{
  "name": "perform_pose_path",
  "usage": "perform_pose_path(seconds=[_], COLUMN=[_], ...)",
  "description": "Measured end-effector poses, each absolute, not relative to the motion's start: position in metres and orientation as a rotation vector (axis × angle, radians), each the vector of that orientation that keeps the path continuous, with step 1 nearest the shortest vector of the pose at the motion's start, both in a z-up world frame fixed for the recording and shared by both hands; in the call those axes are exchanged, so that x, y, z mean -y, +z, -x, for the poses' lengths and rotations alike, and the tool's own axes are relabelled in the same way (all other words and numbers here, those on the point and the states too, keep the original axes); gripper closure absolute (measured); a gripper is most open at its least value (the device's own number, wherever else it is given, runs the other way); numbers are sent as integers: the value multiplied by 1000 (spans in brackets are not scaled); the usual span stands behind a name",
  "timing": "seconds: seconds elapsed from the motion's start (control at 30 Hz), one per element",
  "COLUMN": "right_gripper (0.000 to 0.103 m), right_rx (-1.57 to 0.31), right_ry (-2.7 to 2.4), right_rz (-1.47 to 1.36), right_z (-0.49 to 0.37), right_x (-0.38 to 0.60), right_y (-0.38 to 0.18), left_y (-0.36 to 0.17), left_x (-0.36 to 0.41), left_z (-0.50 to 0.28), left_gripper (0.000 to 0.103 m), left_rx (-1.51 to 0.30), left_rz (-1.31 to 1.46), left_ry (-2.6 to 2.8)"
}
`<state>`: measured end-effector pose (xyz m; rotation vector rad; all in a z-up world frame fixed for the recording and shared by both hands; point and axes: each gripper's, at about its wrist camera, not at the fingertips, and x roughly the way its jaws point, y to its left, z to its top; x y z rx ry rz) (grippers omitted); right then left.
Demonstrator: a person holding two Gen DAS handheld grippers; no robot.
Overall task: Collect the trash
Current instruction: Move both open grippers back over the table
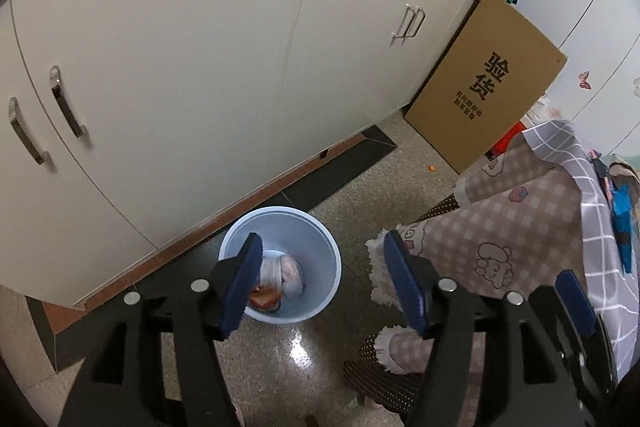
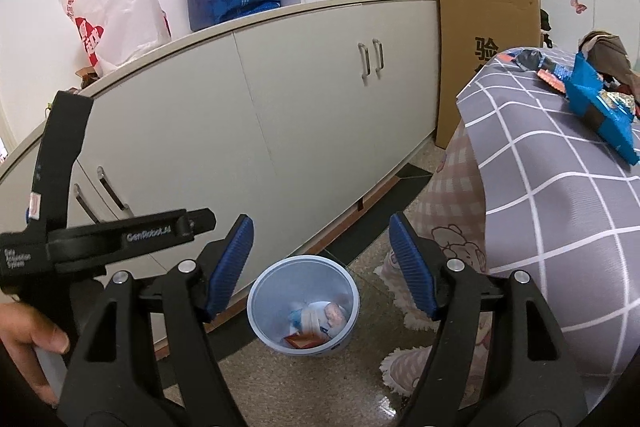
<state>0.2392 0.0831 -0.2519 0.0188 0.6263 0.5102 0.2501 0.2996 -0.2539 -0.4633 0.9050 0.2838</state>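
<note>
Both grippers hang wide and empty above the bin at lower centre: left gripper, right gripper. Wrappers lie inside; a blue packet waits on the tablecloth, upper right. Likely risk: snagging cloth.

Left gripper: black angular frame, triangular cut-outs, silver round screws at pivots, fingers faced with ribbed blue pads. Right gripper: same build, black arms, silver screws, blue ribbed pads. Left gripper body, seen from right wrist: black housing, white lettering "GenRobot.AI", small red-white label. Hand on handle.
</note>
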Motion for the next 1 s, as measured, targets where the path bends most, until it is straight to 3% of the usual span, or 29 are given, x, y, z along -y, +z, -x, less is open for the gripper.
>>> perform_pose_path(seconds=[0.53, 0.67, 1.0], right_gripper=[31, 30, 27], right_rx=[-497, -477, -479], right_ry=[495, 446, 217], right_rz=[-110, -167, -299], right_z=[-193, -189, -198], right_x=[-26, 14, 150], right_y=[-180, -168, -168], left_y=[-156, -137, -136], left_x=[-236, -200, -83], left_z=[-193, -202, -263], left_gripper=[33, 29, 29], left_rx=[-699, -674, -710], left_rz=[407, 386, 405], left_ry=[171, 104, -112])
